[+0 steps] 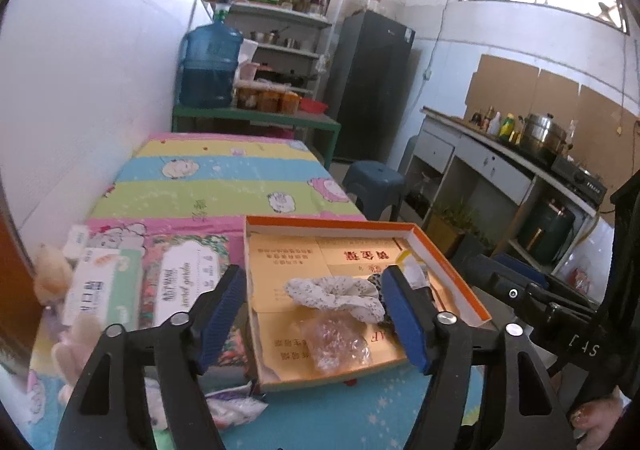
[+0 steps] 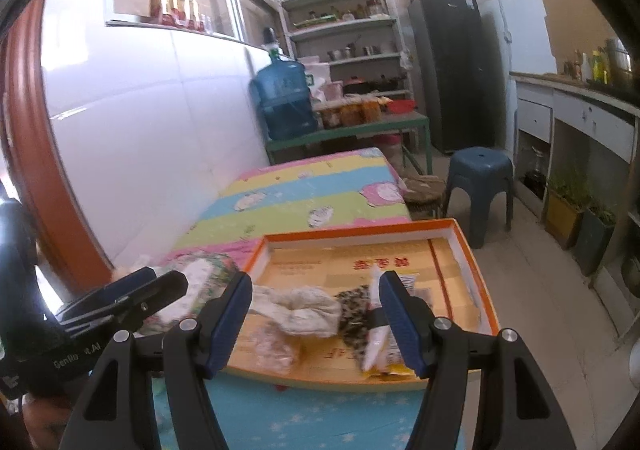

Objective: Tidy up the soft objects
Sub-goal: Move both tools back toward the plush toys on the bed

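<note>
A shallow orange-rimmed box [image 1: 448,250] [image 2: 476,266] lies on the cartoon-print bedspread [image 1: 224,186]. In it lie a white floral fabric piece [image 1: 336,294] [image 2: 304,306], a dark spotted fabric piece [image 2: 356,310], a clear plastic bag [image 1: 336,342] [image 2: 276,350] and a white-and-yellow packet [image 2: 380,342]. My left gripper [image 1: 314,278] hangs open above the box with nothing between its fingers. My right gripper [image 2: 316,286] is open too, over the same box and holding nothing. Tissue packs [image 1: 180,278] and a plush toy [image 1: 52,274] lie to the left of the box.
A blue stool [image 2: 480,178] stands on the floor to the right of the bed. Beyond the bed are a green table [image 1: 256,118] with a water jug [image 1: 208,66], a shelf rack and a dark fridge [image 1: 372,86]. A counter [image 1: 500,154] and potted plants [image 2: 576,210] line the right wall.
</note>
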`<state>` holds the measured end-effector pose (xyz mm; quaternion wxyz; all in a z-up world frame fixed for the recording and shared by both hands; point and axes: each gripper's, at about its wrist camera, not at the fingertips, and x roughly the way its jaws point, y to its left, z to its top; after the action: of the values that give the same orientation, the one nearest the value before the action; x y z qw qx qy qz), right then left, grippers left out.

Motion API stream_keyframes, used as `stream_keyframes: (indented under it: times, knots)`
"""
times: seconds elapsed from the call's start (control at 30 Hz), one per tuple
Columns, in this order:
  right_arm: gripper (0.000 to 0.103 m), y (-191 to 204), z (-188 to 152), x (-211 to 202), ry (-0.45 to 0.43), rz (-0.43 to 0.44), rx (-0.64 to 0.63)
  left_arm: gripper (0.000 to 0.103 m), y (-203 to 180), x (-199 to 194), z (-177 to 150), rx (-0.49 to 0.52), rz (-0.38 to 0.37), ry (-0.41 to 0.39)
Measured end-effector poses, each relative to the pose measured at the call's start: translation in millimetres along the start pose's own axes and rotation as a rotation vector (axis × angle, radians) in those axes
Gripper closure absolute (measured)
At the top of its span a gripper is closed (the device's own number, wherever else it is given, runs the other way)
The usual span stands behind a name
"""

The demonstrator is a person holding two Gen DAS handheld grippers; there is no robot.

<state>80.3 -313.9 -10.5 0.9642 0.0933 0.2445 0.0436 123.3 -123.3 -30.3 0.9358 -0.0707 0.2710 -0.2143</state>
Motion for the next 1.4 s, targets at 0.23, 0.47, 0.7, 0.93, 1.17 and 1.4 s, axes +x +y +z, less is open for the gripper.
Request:
stream_keyframes:
  times: [0.23, 0.47, 0.7, 0.93, 1.17, 1.4]
  knots:
    - [0.037, 45, -4, -11, 0.005, 0.072, -0.039, 0.028, 29, -49, -4, -0.023, 0.024, -0.032]
    - [0.037, 95, -18, -1, 0.051, 0.16, -0.085, 0.028, 78, -98, -17, -0.052, 0.1, -0.038]
    - [0.037, 134, -40, 17, 0.107, 0.202, -0.143, 0.028, 129, -128, -35, -0.094, 0.184, -0.048]
    - [0.037, 161, -60, 43, 0.188, 0.223, -0.203, 0.028, 171, -133, -52, -0.131, 0.205, -0.022]
    - [0.037, 176, -76, 73, 0.279, 0.219, -0.265, 0.028, 181, -106, -64, -0.074, 0.173, 0.076]
    - [0.037, 171, -80, 93, 0.338, 0.22, -0.265, 0.028, 182, -75, -67, -0.002, 0.112, 0.149]
